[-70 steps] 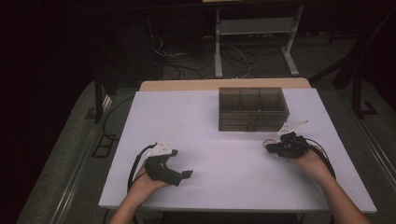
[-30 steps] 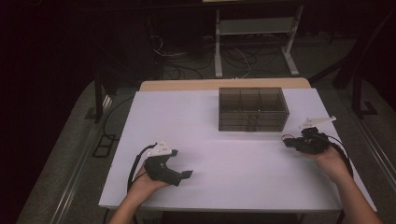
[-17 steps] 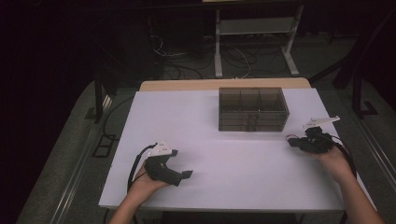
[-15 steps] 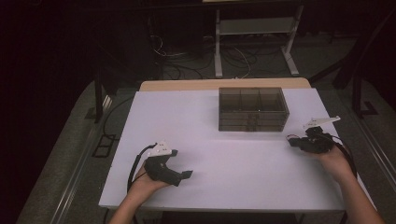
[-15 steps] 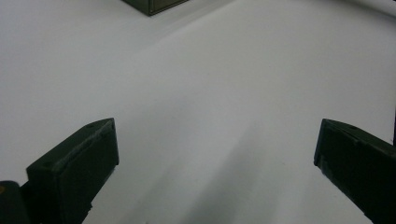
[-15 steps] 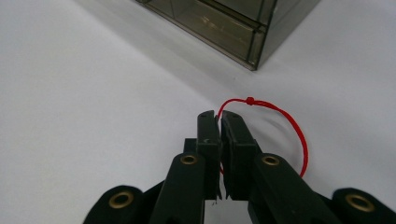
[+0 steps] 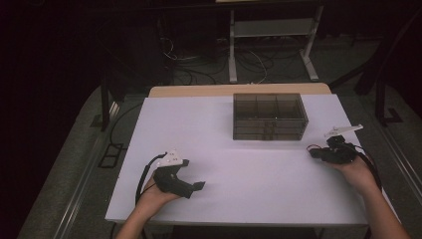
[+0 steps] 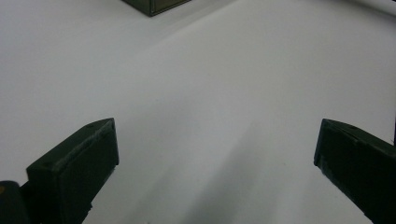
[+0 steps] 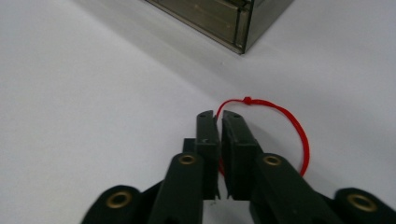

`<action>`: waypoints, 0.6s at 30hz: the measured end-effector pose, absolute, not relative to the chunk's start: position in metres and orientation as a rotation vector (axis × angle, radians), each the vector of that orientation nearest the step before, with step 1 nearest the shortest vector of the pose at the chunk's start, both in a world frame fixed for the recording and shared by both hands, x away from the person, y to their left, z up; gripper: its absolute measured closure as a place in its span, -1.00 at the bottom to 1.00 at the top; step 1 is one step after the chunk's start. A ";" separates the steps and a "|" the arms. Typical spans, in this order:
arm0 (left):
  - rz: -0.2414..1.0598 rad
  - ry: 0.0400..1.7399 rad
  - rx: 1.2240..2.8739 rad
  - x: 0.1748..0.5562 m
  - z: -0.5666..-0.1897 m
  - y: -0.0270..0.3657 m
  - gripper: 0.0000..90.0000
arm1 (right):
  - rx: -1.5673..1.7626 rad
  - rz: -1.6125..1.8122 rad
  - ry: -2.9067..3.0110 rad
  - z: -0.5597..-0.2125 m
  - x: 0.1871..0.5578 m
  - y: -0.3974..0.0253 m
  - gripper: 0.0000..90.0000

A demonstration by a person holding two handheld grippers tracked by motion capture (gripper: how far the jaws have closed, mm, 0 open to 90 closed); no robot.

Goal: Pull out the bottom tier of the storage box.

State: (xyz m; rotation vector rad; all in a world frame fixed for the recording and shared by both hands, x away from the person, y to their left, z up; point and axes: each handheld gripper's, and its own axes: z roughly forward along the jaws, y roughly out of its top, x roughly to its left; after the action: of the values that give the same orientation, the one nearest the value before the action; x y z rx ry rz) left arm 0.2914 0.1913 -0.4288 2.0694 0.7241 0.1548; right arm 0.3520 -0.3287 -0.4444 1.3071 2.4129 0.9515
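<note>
The right hand-held gripper (image 7: pixel 314 152) is now found near the right edge of the bench (image 7: pixel 224 144), just off the right front corner of the drawer box (image 7: pixel 269 116). A couple of seconds ago it was held closer in, right at the box's front; since then it has been drawn outward and slightly toward the person, and over the last half second it has hardly been moved. In the right gripper view its jaws are seen pressed together on a red string loop (image 9: pixel 289 123), with one side of the loop pinched between the pads and the knotted arc spread on the bench ahead of the tips. The loop is therefore judged to have been carried away from the box and to be held low over, or resting on, the white surface; whether it is touching cannot be told for certain.

The left hand-held gripper (image 7: pixel 198 186) is kept where it was, at the front left of the bench, well apart from the box. Its jaws are spread wide and nothing is held between them, as the left gripper view shows.

The string is thus secured and clear of the box. The next step is judged to be setting it down or passing it across.
</note>
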 end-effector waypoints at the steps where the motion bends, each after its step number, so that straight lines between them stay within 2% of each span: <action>1: 0.153 0.724 2.070 0.291 -0.429 0.191 -1.00 | 1.307 0.955 2.411 -0.444 0.352 -0.329 0.78; 18: 0.149 0.726 2.071 0.291 -0.429 0.191 -1.00 | 1.289 1.040 2.389 -0.438 0.349 -0.323 0.27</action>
State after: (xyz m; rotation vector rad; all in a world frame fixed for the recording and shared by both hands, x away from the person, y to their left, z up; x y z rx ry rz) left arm 0.2913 0.1910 -0.4294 2.0710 0.7262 0.1489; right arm 0.3487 -0.3232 -0.4383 1.2888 2.3889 1.0398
